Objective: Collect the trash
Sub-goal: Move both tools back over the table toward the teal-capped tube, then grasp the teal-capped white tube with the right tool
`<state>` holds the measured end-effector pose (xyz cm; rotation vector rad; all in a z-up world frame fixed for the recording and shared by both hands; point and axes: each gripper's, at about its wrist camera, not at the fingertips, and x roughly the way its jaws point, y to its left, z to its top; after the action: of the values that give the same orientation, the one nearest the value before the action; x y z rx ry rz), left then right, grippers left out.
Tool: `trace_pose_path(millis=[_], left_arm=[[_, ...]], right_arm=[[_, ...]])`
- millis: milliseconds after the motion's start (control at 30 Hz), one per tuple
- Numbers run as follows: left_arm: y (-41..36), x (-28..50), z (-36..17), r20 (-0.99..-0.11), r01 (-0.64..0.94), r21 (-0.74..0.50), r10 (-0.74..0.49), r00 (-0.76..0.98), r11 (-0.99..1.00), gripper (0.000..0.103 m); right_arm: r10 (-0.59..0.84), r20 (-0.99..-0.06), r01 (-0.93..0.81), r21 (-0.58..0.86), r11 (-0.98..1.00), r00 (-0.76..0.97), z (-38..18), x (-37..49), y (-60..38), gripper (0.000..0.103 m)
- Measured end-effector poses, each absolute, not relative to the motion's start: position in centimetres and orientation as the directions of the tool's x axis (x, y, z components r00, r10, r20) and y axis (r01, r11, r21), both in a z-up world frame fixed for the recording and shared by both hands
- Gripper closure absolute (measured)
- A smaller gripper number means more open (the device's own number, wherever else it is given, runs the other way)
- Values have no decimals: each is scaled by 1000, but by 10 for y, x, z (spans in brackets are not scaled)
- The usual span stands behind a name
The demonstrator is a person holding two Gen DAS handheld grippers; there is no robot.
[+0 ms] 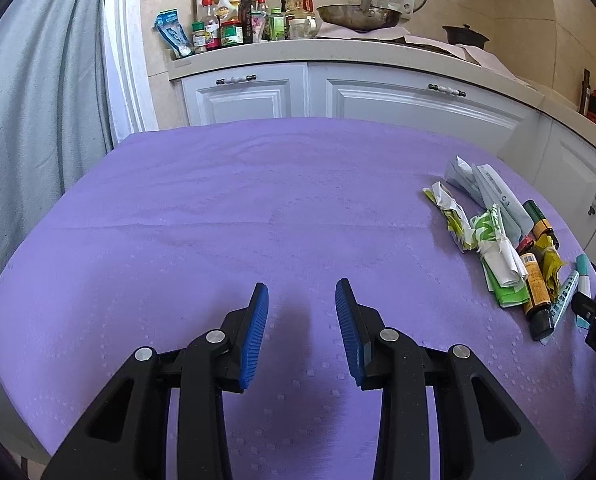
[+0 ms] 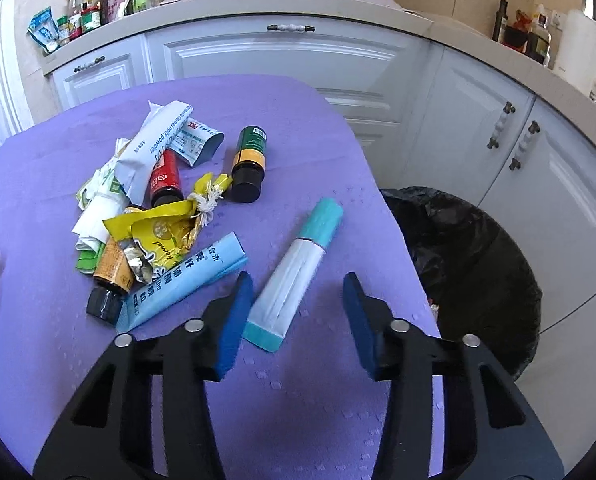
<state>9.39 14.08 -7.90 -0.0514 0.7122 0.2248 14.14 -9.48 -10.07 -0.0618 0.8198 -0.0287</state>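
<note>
On the purple tablecloth lies a pile of trash: a yellow wrapper, a light blue sachet, a red bottle, a brown bottle, a white packet and a green-and-yellow bottle. A teal-and-white sachet lies apart from them. My right gripper is open around its near end; the left pad is close beside it and the right pad stands clear. My left gripper is open over bare cloth, well left of the trash pile.
A bin lined with a black bag stands on the floor just past the table's right edge. White cabinets and a worktop crowded with bottles and a pan lie behind. A grey curtain hangs at left.
</note>
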Motion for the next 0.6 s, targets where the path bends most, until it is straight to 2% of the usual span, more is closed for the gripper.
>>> trace_pose_path(millis=[100, 133, 600], left_arm=[[137, 95, -79, -654, -217, 35, 186, 733, 976, 67], [136, 95, -79, -654, -215, 37, 186, 733, 976, 67], [87, 95, -69, -644, -141, 52, 141, 752, 989, 67]], right_arm=[[-30, -731, -22, -62, 998, 682, -102, 139, -95, 84], [-26, -731, -30, -63, 998, 682, -102, 139, -94, 95], [4, -690, -21, -15, 1000, 724, -95, 122, -128, 98]])
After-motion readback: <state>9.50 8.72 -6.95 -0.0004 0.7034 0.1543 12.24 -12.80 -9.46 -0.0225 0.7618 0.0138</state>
